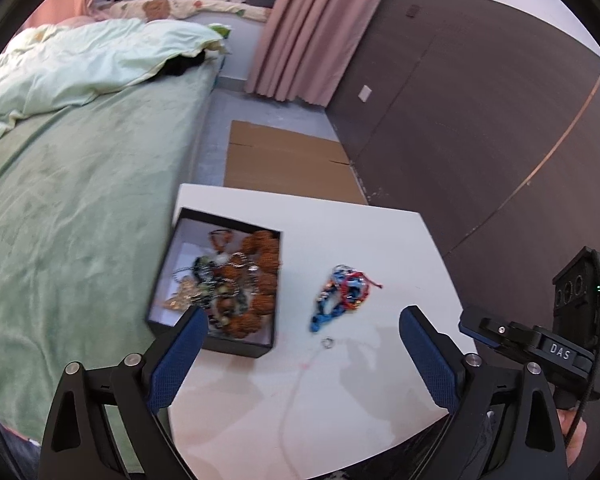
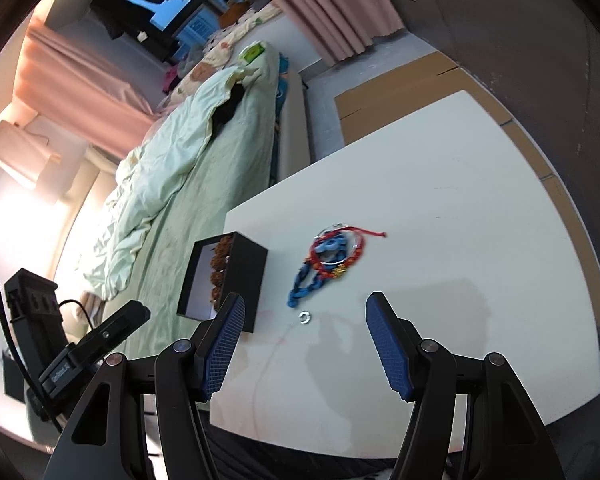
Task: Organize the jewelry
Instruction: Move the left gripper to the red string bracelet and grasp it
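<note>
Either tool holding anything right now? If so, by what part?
Nothing is held. The left tool and right tool are both open and empty above the table; the bracelets and ring lie loose beside the box.

Both cameras look forward and down from just above the white table (image 1: pixel 364 240), near its front edge. The black box (image 1: pixel 216 280) and bracelets (image 2: pixel 332 256) appear in both views.
</note>
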{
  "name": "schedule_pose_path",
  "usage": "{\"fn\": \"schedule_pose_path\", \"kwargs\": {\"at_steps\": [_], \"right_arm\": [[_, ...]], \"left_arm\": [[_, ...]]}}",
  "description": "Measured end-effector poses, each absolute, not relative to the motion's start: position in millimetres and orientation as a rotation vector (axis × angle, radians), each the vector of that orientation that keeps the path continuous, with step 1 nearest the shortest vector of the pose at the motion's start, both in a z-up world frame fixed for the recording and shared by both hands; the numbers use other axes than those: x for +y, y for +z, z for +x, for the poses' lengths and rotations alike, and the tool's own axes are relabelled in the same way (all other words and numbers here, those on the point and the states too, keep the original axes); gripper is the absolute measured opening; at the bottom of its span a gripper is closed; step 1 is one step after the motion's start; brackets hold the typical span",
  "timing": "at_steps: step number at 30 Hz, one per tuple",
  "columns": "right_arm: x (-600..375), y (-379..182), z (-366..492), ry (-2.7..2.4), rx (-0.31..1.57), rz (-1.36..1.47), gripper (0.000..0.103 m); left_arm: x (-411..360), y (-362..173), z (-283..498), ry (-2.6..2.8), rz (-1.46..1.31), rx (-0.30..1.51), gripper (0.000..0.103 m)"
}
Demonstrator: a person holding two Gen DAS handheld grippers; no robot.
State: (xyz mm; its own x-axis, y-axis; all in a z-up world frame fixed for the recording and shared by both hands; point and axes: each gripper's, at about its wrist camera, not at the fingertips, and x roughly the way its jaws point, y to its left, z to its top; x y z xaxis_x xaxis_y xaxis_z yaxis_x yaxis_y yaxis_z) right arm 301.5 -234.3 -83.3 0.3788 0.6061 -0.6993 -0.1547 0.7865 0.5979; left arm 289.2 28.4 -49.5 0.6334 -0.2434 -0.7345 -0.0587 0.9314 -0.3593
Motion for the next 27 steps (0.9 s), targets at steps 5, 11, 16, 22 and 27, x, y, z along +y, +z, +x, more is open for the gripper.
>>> {"fn": "schedule_pose_path", "kwargs": {"at_steps": [5,11,16,22,27], "right_arm": [[-256.5,-88.7,300.4,0.475,1.064,0.512,0.064],[-278.3,-96.4,303.2,0.452,1.062,0.545,0.055],[-286.2,-106.1,305.7,0.456,1.072,0.564,0.042],[-288.3,-118.1,312.2,0.46,1.094,0.569,0.036],[-292.6,-127.8,316.5,0.458,1.111,0.583,0.036]], "left_arm": [[6.0,-49.5,299.0,-0.14,-0.343,0.901,0.075],[-17.5,-56.1,313.6,-0.167,-0.323,0.927,0.058],[-35.4,-66.4,325.8,-0.174,-0.29,0.966,0.046],[-52.4,-82.7,342.5,-0.148,-0.229,1.013,0.039],[-60.2,-95.3,359.3,-0.148,-0.223,1.051,0.037]]}}
